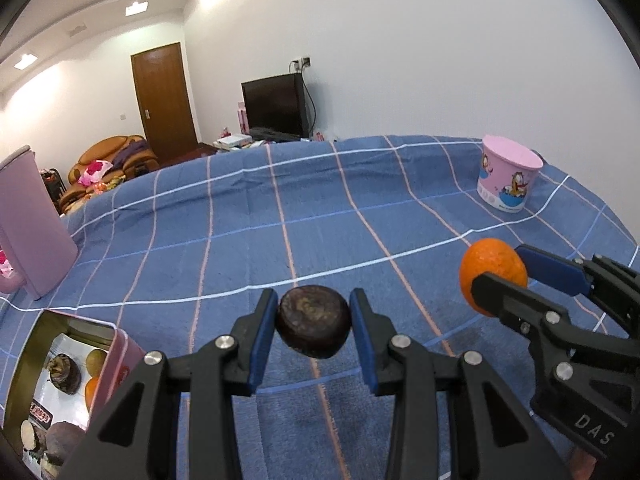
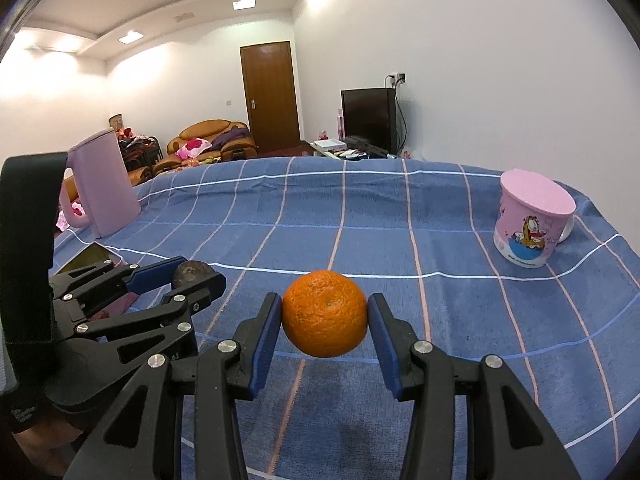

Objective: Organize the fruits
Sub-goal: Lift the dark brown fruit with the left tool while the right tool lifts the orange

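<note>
My left gripper (image 1: 314, 314) is shut on a dark brown, wrinkled round fruit (image 1: 313, 321) and holds it above the blue checked cloth. My right gripper (image 2: 325, 314) is shut on an orange (image 2: 325, 313), also lifted off the cloth. In the left wrist view the right gripper (image 1: 500, 266) with the orange (image 1: 490, 268) is at the right. In the right wrist view the left gripper (image 2: 196, 270) with the dark fruit (image 2: 192, 272) is at the left. A pink tin box (image 1: 116, 354) at lower left holds several dark fruits and an orange one.
A pink cartoon cup (image 2: 530, 222) stands at the far right of the table, also in the left wrist view (image 1: 508, 178). A tall pink jug (image 2: 102, 186) stands at the far left, also in the left wrist view (image 1: 30, 220). The blue checked cloth (image 1: 320, 208) covers the table.
</note>
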The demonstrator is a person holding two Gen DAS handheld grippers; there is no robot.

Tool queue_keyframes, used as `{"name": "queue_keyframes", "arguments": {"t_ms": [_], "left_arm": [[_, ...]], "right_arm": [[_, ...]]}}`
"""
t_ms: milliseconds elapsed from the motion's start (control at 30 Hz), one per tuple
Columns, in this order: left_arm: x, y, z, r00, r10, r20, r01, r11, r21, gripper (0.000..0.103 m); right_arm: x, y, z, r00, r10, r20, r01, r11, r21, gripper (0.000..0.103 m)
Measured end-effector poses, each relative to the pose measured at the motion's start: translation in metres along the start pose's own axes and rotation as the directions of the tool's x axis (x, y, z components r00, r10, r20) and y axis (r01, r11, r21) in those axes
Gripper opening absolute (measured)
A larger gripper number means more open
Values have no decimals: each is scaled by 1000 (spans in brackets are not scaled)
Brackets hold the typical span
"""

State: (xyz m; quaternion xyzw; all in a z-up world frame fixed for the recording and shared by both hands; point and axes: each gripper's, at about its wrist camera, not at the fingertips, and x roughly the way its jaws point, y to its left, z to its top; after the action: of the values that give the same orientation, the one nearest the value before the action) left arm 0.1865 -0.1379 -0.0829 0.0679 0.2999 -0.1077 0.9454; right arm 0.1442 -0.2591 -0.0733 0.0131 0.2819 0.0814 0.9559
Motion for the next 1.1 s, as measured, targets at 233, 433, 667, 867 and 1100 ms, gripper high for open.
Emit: {"name": "queue_keyframes", "arguments": {"t_ms": [233,433,667,867,1100], "left_arm": [[-8,1,-2,1000,10,30,-10,1000,-2,39],[-14,2,-3,998,19,59,-19,1000,-8,39],[-20,2,-4,996,30,86,-29,1000,-7,39],[-24,5,-5,994,38,106,-36,999,-21,39],[-28,6,-6,991,47,126,-44,999,-26,39]], "right_arm": [[-6,3,0,1000,-3,31,4,1000,-13,47],[-12,5,-1,998,2,59,0,1000,-20,47],[-19,9,-3,996,2,93,1,999,-32,47],[-26,11,-4,992,-4,125,8,999,-36,47],[-31,14,-4,989,-9,150,17,999,-48,47]]}}
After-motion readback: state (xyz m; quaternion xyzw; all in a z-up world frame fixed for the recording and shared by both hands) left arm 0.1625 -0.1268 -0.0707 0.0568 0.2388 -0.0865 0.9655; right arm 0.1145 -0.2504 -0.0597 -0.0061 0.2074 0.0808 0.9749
